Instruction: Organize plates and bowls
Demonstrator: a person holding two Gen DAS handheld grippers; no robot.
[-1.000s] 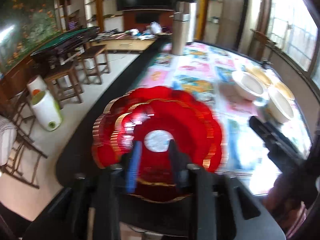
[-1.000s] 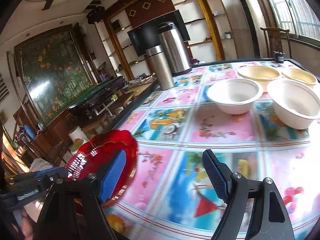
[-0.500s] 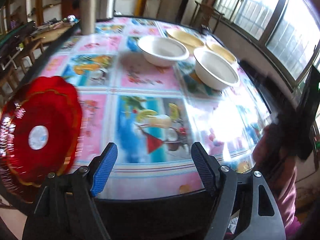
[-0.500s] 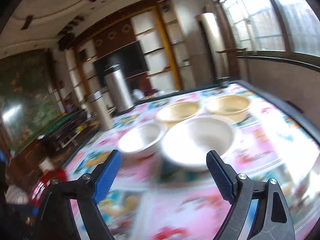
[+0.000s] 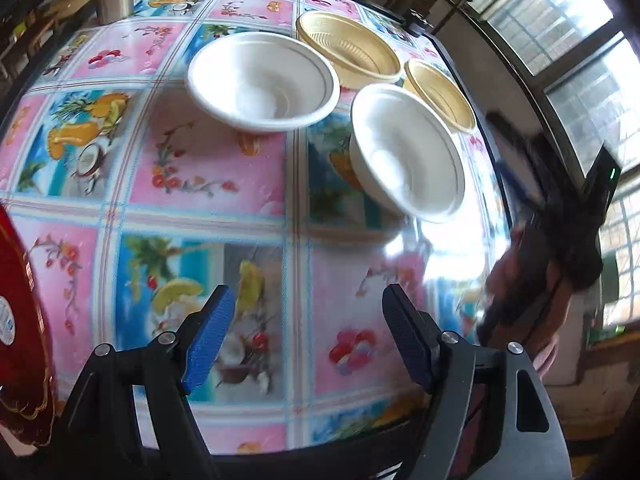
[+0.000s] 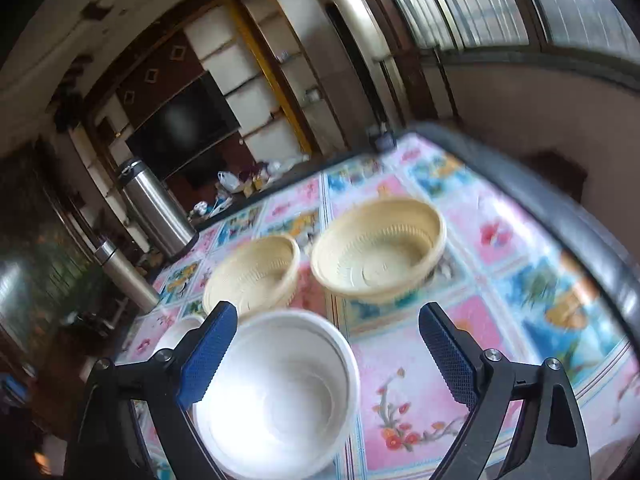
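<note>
Two white bowls (image 5: 262,80) (image 5: 406,152) and two cream ribbed bowls (image 5: 348,50) (image 5: 440,94) sit on the flowered tablecloth. A red scalloped plate (image 5: 20,312) lies at the table's left edge. My left gripper (image 5: 306,344) is open near the front edge, with nothing between its fingers. My right gripper (image 6: 328,352) is open just above the near white bowl (image 6: 276,392); the two cream bowls (image 6: 380,248) (image 6: 256,272) lie beyond it. The other white bowl (image 6: 176,332) peeks out behind the left finger.
Steel thermos flasks (image 6: 154,208) (image 6: 120,272) stand at the table's far side. The dark table rim (image 6: 568,216) runs along the right, under the windows. A hand holding the right gripper (image 5: 532,280) shows at the right of the left wrist view.
My left gripper let go of the red plate at the table's left edge and swung right towards the bowls. My right gripper moved over the near white bowl.
</note>
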